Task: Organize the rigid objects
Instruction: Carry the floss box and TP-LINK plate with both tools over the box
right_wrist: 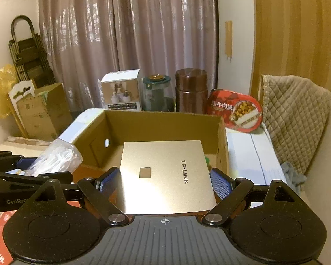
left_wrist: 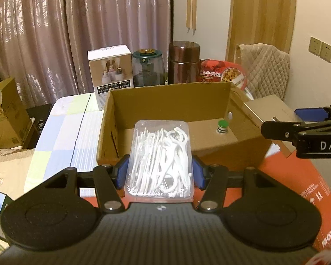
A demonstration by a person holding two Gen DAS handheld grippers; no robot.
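Observation:
My left gripper (left_wrist: 159, 172) is shut on a clear plastic box of white floss picks (left_wrist: 160, 159), held in the air in front of the open cardboard box (left_wrist: 167, 97). A small bottle with a green cap (left_wrist: 222, 127) stands inside that box near its right wall. My right gripper (right_wrist: 165, 181) is shut on a flat gold TP-LINK box (right_wrist: 165, 174), held above the near part of the cardboard box (right_wrist: 163, 119). In the right wrist view the floss box (right_wrist: 55, 158) and the left gripper's black linkage show at the left. The gold box (left_wrist: 267, 108) and the right gripper's arm show at the right of the left wrist view.
Behind the cardboard box stand a white product carton (left_wrist: 110, 70), a dark glass jar (left_wrist: 147, 68), a brown canister (left_wrist: 183, 61) and a red food tin (left_wrist: 222, 72). A red MOTUL box (left_wrist: 298, 187) lies under the grippers. A quilted chair back (right_wrist: 295, 119) stands at the right.

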